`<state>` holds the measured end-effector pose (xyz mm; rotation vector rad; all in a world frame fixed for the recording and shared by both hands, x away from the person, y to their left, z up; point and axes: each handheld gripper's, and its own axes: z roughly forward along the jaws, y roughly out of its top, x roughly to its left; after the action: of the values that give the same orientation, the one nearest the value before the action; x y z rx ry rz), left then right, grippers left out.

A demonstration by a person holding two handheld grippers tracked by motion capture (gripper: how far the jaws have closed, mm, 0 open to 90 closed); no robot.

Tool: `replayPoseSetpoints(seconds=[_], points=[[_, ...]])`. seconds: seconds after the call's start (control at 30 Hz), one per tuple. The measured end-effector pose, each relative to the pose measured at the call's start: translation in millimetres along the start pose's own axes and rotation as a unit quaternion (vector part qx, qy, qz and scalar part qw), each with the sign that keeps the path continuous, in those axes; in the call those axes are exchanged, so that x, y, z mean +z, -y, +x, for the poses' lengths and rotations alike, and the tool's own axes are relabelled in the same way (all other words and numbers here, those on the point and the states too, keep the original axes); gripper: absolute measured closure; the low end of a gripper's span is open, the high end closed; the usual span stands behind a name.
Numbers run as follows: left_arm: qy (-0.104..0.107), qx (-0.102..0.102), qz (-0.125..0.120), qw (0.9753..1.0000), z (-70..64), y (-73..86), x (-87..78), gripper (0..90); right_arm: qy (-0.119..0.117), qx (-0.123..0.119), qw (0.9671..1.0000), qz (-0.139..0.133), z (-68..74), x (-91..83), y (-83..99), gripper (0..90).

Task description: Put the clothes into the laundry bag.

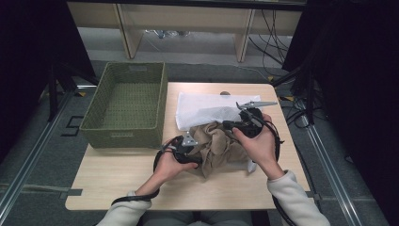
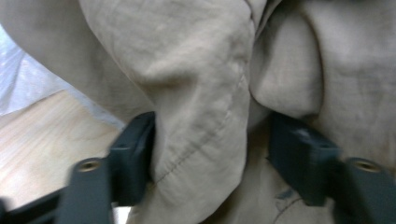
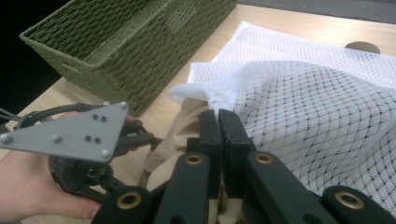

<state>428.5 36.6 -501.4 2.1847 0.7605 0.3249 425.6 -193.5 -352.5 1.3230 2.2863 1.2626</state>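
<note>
A crumpled beige cloth [image 1: 219, 143] lies mid-table, partly under the mouth of a white mesh bag [image 1: 202, 106]. My left gripper [image 1: 199, 159] pushes into the cloth from the left. In its own view the left gripper [image 2: 210, 123] stands open, with a thick fold of the beige cloth [image 2: 196, 70] between the jaws. My right gripper [image 1: 227, 125] comes in from the right. In the right gripper view, the right gripper [image 3: 218, 114] is shut on the rim of the mesh bag [image 3: 303, 107], holding it up over the beige cloth [image 3: 187, 121].
A green woven basket [image 1: 123, 133] stands empty at the table's back left, close to the bag, and its wall [image 3: 140, 42] fills the upper left of the right gripper view. Bare wooden table [image 1: 131, 183] lies in front of the hands. A round hole [image 1: 225, 93] marks the far edge.
</note>
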Motion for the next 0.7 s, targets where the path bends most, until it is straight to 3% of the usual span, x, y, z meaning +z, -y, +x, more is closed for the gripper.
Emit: replayPoseSetpoints(seconds=[0.03, 0.07, 0.1, 0.3, 0.33, 0.37, 0.4, 0.47, 0.53, 0.63, 0.67, 0.7], points=[[-0.001, 0.008, 0.0, 1.0, 0.1, -0.8, 0.3, 40.4, 0.0, 0.007, 1.0, -0.001, 1.5, 0.3, 0.5, 89.9], [0.002, -0.006, -0.002, 1.0, -2.1, -0.7, 1.5, 44.7, 0.002, 0.008, 1.0, 0.001, 2.2, 1.0, 0.7, 89.9], [0.005, 0.002, -0.003, 1.0, -2.2, -1.5, 1.7, 49.6, 0.002, 0.005, 1.0, 0.005, 2.1, 0.8, 0.6, 89.9], [0.028, -0.01, -0.018, 0.9994, -10.6, -5.2, 6.4, 76.7, 0.0, 0.008, 0.9999, 0.006, 4.6, 2.1, 1.2, 89.9], [0.03, -0.007, -0.018, 0.9993, -11.3, -6.2, 5.7, 80.4, -0.003, -0.01, 0.9999, 0.002, 3.1, 2.6, 0.8, 89.9], [0.034, -0.014, -0.03, 0.9989, -14.0, -7.3, 6.4, 83.4, -0.001, -0.01, 0.9999, 0.003, 3.5, 2.3, 0.7, 89.9], [0.038, -0.013, -0.03, 0.9988, -15.1, -8.5, 5.6, 85.6, -0.003, -0.001, 1.0, 0.003, 4.8, 2.8, 0.9, 89.9], [0.045, -0.026, -0.05, 0.9974, -19.8, -10.7, 5.3, 87.1, 0.002, -0.013, 0.9999, 0.0, 4.2, 2.2, 0.5, 89.9], [0.052, -0.031, -0.06, 0.9964, -23.0, -13.2, 3.0, 87.6, 0.003, -0.005, 1.0, 0.003, 6.4, 0.8, 0.3, 89.9], [0.057, -0.036, -0.079, 0.9946, -28.9, -17.9, -1.2, 87.9, 0.0, -0.015, 0.9998, -0.008, 6.4, 0.1, -0.2, 89.9], [0.059, -0.032, -0.08, 0.9945, -30.4, -19.5, -3.2, 88.0, -0.002, -0.004, 1.0, -0.004, 8.3, -0.7, -0.3, 89.9], [0.059, -0.03, -0.08, 0.9946, -32.2, -20.9, -4.7, 88.0, 0.002, -0.018, 0.9998, -0.008, 7.7, -1.4, -0.7, 89.9]])
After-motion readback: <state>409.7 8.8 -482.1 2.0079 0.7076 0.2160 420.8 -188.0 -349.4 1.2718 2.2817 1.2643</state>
